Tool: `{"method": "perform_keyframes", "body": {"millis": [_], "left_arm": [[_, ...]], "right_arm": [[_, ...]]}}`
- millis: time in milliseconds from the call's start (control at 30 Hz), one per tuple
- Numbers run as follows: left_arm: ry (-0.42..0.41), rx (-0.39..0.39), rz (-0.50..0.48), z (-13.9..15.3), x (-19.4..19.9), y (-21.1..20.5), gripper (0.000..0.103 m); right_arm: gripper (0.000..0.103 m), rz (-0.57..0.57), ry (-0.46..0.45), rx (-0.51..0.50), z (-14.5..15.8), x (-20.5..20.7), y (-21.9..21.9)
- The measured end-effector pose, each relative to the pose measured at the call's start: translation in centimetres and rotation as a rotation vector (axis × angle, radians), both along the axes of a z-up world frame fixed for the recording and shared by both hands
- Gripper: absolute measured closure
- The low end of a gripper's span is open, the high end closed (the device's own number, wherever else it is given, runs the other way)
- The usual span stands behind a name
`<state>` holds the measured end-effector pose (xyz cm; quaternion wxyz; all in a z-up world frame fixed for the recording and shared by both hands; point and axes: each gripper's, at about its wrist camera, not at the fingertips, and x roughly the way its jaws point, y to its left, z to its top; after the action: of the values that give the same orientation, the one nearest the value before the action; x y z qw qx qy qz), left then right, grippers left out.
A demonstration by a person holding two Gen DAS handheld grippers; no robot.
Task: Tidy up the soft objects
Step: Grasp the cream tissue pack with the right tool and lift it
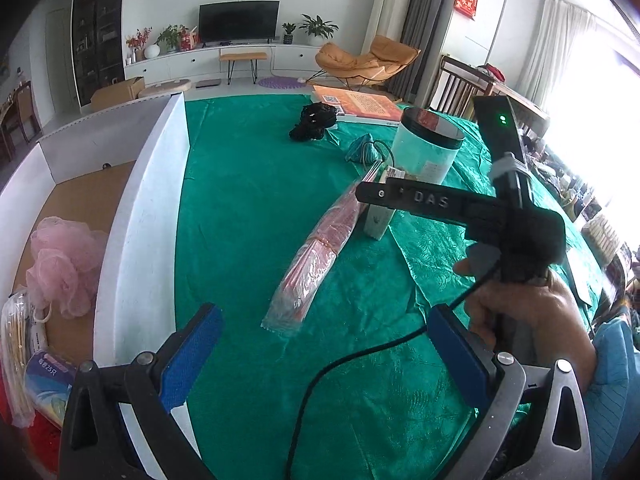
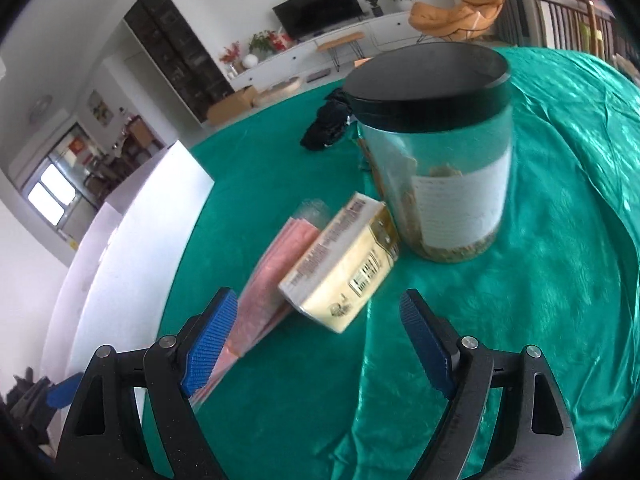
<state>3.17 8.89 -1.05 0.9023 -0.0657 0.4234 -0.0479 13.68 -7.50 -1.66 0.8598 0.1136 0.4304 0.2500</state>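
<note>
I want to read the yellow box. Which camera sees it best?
The right wrist view. There the yellow box sits close and large, its printed sides facing the camera, leaning on the pink packet, though slightly blurred. In the left wrist view the box is small, edge-on and partly hidden behind the right gripper.

**Background and non-task items**

Green cloth (image 1: 248, 200) covers the table, creased at the right. Clear jar (image 2: 440, 152) with black lid stands upright; white label, tan bits at the bottom (contents unclear). Orange book (image 1: 360, 106) lies flat at the far edge. Beyond the table: dark television (image 1: 239, 21) on a long white cabinet (image 1: 192, 62), potted plants (image 1: 318, 28), orange lounge chair (image 1: 360, 60), small wooden bench (image 1: 243, 57), cardboard carton (image 1: 118, 90) on the floor, red wall hanging (image 1: 468, 1).
</note>
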Motion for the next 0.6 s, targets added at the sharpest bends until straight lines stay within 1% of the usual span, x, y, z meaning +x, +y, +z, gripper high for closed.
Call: {"method": "perform_keyframes", "body": {"millis": [33,67,100,133,167,200,233,333,433,500,567,600], "left_arm": [[0.007,-0.004,0.004,-0.2,0.0,0.1,0.002],[0.013,-0.008,0.007,-0.3,0.0,0.2,0.002],[0.011,-0.008,0.006,-0.3,-0.1,0.3,0.002],[0.008,-0.007,0.004,-0.3,-0.2,0.3,0.002],[0.005,-0.009,0.000,-0.2,-0.3,0.2,0.002],[0.003,-0.012,-0.003,-0.2,-0.5,0.0,0.002],[0.001,-0.014,-0.005,-0.2,-0.5,-0.1,0.002],[0.000,-0.021,-0.013,-0.3,-0.6,-0.6,0.002],[0.010,-0.028,-0.027,-0.7,-0.6,-1.2,0.002],[0.015,-0.025,-0.040,-0.7,-0.5,-1.8,0.002],[0.011,-0.017,-0.055,-0.5,-0.6,-2.4,0.002],[0.007,-0.009,-0.060,-0.3,-0.6,-2.5,0.002]], "right_arm": [[0.021,0.003,0.003,-0.013,-0.1,0.4,0.6],[0.038,0.002,0.019,-0.032,-0.3,0.9,1.2],[0.048,0.008,0.045,-0.032,-0.7,1.3,1.4],[0.056,0.012,0.073,-0.014,-1.0,1.6,1.3],[0.062,0.008,0.083,0.006,-1.2,1.5,0.9],[0.065,0.005,0.076,0.011,-1.0,1.1,0.5],[0.072,0.007,0.071,0.017,-0.8,0.6,0.0],[0.075,0.030,0.084,0.079,-0.4,-1.6,-2.1],[0.077,0.018,0.074,0.085,-0.2,-3.7,-5.1],[0.079,-0.018,0.075,0.064,-0.7,-3.9,-7.4],[0.079,-0.081,0.082,0.047,-1.6,-3.3,-10.0],[0.084,-0.131,0.087,0.038,-2.1,-2.9,-11.4]]}}
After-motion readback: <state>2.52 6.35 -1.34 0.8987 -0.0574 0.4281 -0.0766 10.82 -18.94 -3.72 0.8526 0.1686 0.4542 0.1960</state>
